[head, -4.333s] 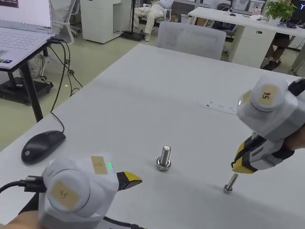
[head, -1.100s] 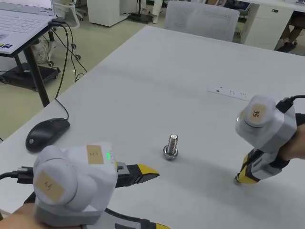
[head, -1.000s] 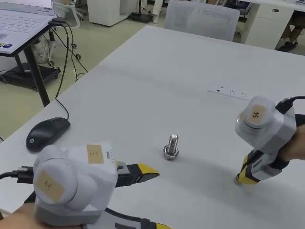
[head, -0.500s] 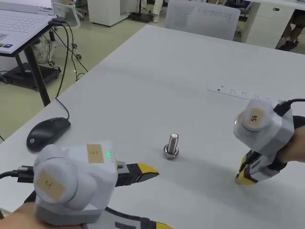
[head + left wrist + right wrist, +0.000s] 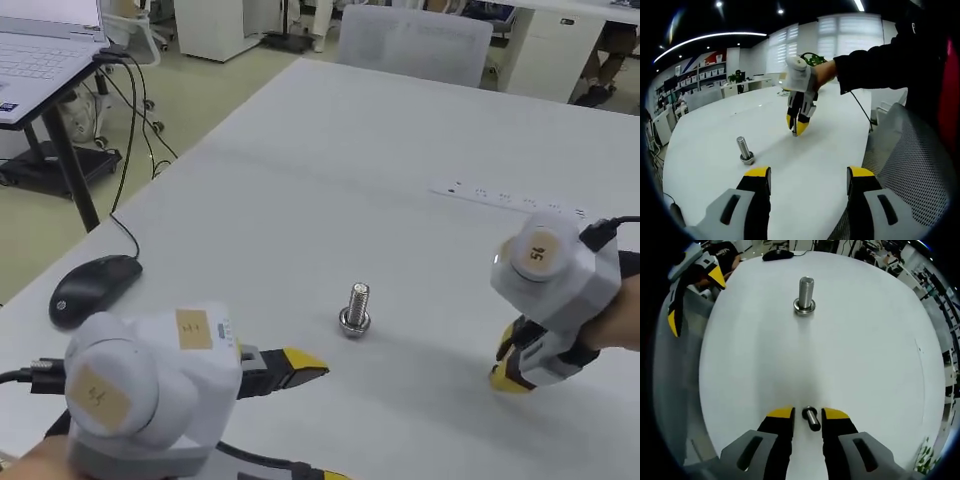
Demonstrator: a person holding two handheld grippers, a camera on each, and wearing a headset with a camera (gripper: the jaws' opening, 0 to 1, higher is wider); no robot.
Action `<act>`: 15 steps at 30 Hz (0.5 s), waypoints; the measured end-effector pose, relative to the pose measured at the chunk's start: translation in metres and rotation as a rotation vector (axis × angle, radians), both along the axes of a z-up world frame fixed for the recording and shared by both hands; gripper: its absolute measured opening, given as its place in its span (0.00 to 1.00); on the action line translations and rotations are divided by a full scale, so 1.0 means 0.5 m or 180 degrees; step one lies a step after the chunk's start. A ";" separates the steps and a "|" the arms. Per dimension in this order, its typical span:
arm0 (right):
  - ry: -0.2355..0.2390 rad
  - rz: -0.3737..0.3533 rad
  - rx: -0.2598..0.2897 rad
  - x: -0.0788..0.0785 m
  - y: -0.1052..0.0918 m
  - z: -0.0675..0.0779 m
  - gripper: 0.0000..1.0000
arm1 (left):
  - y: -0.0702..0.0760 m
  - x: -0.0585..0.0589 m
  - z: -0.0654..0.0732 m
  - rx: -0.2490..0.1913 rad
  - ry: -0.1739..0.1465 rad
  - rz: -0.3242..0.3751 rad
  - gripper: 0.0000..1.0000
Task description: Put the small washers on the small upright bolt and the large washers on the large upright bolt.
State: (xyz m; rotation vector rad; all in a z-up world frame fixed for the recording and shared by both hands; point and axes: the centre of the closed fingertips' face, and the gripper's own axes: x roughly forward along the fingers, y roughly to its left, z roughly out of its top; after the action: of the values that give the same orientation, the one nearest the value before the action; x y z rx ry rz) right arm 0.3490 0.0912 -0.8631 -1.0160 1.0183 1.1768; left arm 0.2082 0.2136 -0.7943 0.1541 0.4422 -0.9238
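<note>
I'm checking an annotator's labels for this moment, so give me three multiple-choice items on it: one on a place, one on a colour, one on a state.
1. Where is the small bolt? A lying in a tray; B between the jaws of the right tongs; C screwed into a block.
2. What colour are both tongs' tips? A red; B green; C yellow.
3. How are the left tongs? A wide open, empty; B shut, empty; C shut on a cloth.
Key: B, the right gripper view shows it between them; C, they are yellow in every view; A, a wide gap with bare table shows between the jaws.
</note>
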 end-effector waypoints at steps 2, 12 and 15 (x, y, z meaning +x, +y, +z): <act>-0.0006 -0.0030 0.0051 -0.003 0.004 0.002 0.23 | 0.000 0.000 0.001 -0.0008 0.0000 0.0005 0.60; -0.0069 -0.0210 0.0245 -0.009 -0.002 0.016 0.31 | 0.000 -0.001 0.003 -0.0043 0.0014 0.0002 0.61; -0.0091 -0.0283 0.0336 -0.013 -0.004 0.024 0.34 | 0.000 -0.003 0.003 -0.0044 0.0021 -0.0008 0.61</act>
State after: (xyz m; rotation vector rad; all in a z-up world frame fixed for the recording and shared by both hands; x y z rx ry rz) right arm 0.3426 0.0891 -0.8512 -0.8935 0.9593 1.1279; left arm 0.2069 0.2134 -0.7927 0.1392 0.4417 -0.9297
